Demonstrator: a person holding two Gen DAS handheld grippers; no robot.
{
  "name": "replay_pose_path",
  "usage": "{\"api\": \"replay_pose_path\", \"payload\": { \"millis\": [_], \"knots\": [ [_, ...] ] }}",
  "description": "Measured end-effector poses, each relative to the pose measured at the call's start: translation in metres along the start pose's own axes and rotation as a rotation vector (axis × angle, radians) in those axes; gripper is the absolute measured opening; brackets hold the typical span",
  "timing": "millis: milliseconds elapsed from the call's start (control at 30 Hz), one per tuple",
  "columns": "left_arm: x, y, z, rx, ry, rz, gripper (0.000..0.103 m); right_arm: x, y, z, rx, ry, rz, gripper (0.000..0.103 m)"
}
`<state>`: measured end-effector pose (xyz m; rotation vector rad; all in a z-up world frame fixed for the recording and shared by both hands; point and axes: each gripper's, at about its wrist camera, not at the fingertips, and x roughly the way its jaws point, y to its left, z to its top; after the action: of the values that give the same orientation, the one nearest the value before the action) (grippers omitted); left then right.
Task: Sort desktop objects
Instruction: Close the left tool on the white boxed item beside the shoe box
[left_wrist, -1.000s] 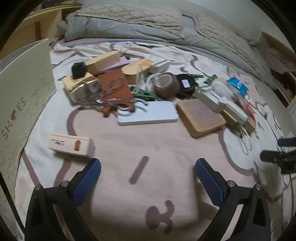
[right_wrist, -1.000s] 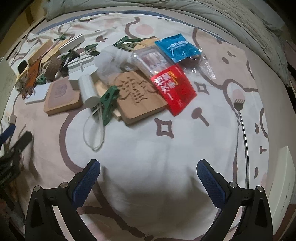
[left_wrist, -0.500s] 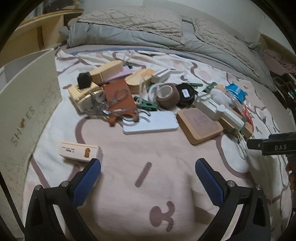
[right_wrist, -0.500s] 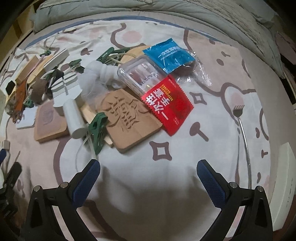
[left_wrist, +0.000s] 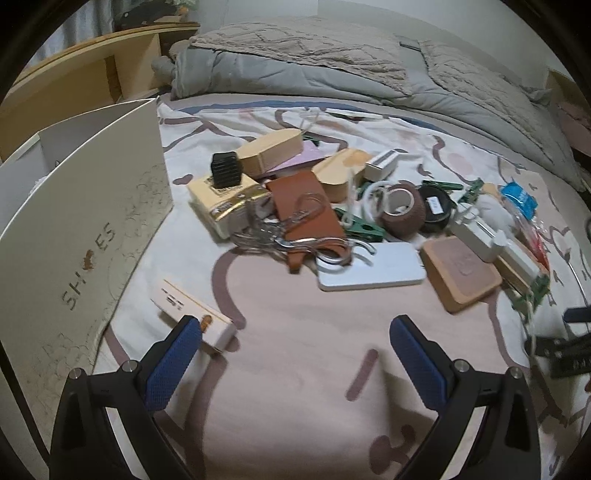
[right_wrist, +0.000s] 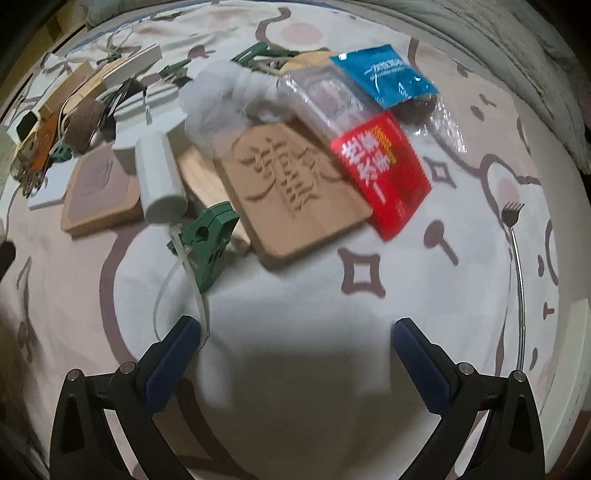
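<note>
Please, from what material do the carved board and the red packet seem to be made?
The carved board looks like pale unvarnished wood or fibreboard: a matte tan face with characters cut into it and a visible thick edge. The red packet seems to be glossy plastic film: it shines slightly, carries printed lettering and lies thin over the board's corner.

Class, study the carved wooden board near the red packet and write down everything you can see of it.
The carved wooden board is a flat, light-brown slab with rounded corners and a large Chinese character cut into its top. It lies flat on the patterned bedsheet. The red packet overlaps its right edge; a clear plastic case and white fluffy thing cover its far end.
</note>
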<state>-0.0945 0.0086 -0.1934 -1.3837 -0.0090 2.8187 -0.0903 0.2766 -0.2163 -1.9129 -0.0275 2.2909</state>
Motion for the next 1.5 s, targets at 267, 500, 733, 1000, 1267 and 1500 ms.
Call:
{"api": "replay_pose_path", "payload": {
  "millis": [267,500,733,1000,1267,1500],
  "knots": [
    [-0.004,-0.004,0.000,-0.002,0.020,-0.040,0.103,-0.002,0.004,-0.012,-0.066,-0.005,-0.003,0.103],
    [-0.002,0.011,0.000,-0.101,0.038,0.091,0.103,-0.002,0.001,-0.014,-0.057,0.004,0.012,0.103],
    [0.022,0.018,-0.004,-0.128,0.121,0.104,0.103,-0.006,0.007,-0.019,-0.111,0.000,-0.010,0.103],
    [0.026,0.008,-0.002,-0.103,0.100,0.078,0.103,-0.010,0.009,-0.033,-0.172,0.001,-0.006,0.103],
    [0.026,-0.014,0.000,-0.053,0.094,0.009,0.103,-0.016,0.012,-0.049,-0.261,0.013,-0.019,0.103],
    [0.015,-0.024,0.002,-0.035,0.077,-0.069,0.103,-0.015,0.001,-0.053,-0.242,0.018,0.018,0.103]
  ]
}}
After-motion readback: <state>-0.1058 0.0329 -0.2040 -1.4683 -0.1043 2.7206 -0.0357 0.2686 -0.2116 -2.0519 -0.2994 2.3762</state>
